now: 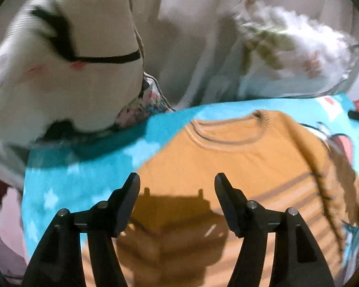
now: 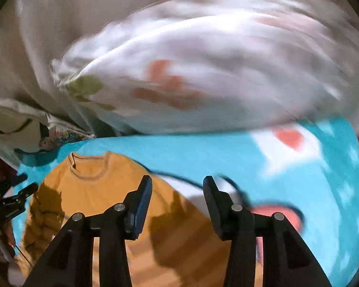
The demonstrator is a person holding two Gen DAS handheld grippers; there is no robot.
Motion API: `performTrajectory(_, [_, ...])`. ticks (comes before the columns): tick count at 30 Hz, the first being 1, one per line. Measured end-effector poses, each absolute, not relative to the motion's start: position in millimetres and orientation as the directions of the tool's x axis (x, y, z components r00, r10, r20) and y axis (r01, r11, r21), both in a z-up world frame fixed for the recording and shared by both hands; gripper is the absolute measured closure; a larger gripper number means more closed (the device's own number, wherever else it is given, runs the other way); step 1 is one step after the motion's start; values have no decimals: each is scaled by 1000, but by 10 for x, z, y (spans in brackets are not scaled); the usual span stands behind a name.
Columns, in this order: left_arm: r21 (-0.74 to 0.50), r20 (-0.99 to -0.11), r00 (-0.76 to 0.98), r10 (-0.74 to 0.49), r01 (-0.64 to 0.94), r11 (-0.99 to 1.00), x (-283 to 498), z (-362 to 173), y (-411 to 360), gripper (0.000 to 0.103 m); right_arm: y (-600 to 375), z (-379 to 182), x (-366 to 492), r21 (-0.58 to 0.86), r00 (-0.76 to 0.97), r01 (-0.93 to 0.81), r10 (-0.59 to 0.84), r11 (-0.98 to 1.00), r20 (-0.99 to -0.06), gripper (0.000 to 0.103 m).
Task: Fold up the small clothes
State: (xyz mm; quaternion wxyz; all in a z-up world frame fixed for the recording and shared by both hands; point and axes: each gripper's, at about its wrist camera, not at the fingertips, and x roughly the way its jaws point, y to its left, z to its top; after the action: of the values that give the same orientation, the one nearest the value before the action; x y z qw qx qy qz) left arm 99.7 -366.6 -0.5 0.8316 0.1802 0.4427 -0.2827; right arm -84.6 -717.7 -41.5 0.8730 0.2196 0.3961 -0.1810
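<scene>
A small mustard-yellow sweater lies flat on a turquoise blanket, collar at the far end, faint stripes on its lower part. My left gripper is open and empty, held above the sweater's middle. In the right wrist view the same sweater lies at the lower left. My right gripper is open and empty, above the sweater's right edge. The left gripper shows at the left edge of the right wrist view. Both views are blurred.
A white plush toy with black markings sits at the blanket's far left. A white pillow with a floral print lies at the far right. A beige curtain hangs behind. The blanket has a cartoon print.
</scene>
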Motion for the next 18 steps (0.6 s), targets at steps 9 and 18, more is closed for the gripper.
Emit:
performTrajectory(9, [-154,-865,347,-363,504,850,-122,-1,-3086,29,-7375,-853,-2900,350,571,725,-233,593,-787,43])
performTrajectory(18, [-160,-900,321,-294,382,910,-790,-307,-2836,29,-7092,-1457,-3690,482,587,741,-103,468,-803,43])
